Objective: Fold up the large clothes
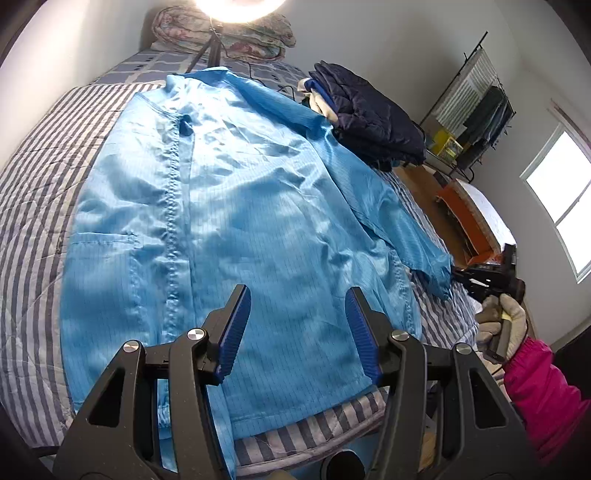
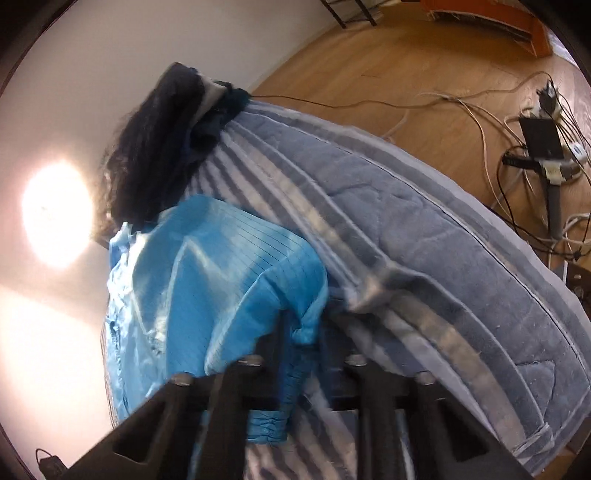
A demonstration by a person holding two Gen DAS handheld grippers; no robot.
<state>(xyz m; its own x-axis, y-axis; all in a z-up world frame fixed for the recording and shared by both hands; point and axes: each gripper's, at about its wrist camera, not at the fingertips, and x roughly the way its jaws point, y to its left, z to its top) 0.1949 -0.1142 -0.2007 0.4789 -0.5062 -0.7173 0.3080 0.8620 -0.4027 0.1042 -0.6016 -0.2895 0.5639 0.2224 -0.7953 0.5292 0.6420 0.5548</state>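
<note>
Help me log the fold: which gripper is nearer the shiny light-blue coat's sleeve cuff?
Right. The right gripper is shut on the sleeve just above the cuff; the left gripper hovers open over the coat's hem, away from that cuff.

1. A ring lamp (image 1: 240, 5) glares white at the top of the left wrist view, washing sheen across the blue coat (image 1: 236, 206)
2. A bright window (image 1: 557, 199) adds daylight
3. The right wrist view is smeared, probably motion blur
4. Fisheye bending darkens both frames' corners
</note>
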